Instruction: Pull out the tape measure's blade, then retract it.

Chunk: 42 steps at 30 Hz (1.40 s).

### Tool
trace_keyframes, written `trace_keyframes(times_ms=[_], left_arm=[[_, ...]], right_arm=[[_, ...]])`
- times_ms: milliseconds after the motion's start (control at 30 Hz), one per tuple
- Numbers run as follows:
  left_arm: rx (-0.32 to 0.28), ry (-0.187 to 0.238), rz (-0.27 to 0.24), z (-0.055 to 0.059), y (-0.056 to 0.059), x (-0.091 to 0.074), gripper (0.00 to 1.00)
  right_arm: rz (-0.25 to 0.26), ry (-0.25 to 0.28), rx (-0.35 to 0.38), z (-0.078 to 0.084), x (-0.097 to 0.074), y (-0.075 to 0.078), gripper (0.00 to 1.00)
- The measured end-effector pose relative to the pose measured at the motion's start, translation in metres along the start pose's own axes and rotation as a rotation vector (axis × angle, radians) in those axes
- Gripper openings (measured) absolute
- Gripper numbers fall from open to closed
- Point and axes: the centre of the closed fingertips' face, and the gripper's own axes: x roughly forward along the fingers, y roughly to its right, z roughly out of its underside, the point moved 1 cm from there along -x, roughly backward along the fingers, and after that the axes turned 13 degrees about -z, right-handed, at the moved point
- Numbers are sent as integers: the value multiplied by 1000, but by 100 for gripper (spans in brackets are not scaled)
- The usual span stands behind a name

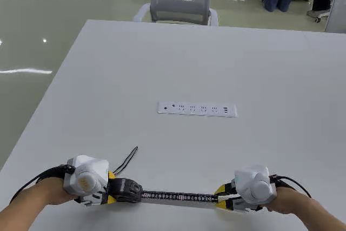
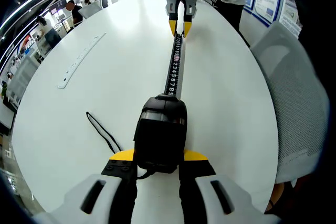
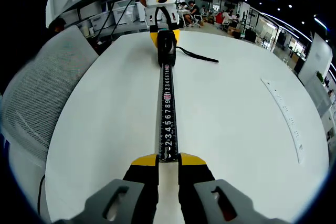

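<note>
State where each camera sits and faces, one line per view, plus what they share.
Head view: on the person's head, facing down at the table; forearms, left gripper, right gripper show.
Left gripper view: on the left gripper, facing along the blade to the right gripper; own jaws hold the case.
Right gripper view: on the right gripper, facing toward the case; own jaws pinch the blade's tip.
Shared: blade, case, power strip.
</note>
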Motion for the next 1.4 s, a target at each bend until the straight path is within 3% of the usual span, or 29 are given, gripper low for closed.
trace_keyframes(times_ms=[1400], left_arm=[[-1, -6, -2, 0, 0, 1, 26]], right_arm=[[14, -32, 25, 17, -10, -1, 11]])
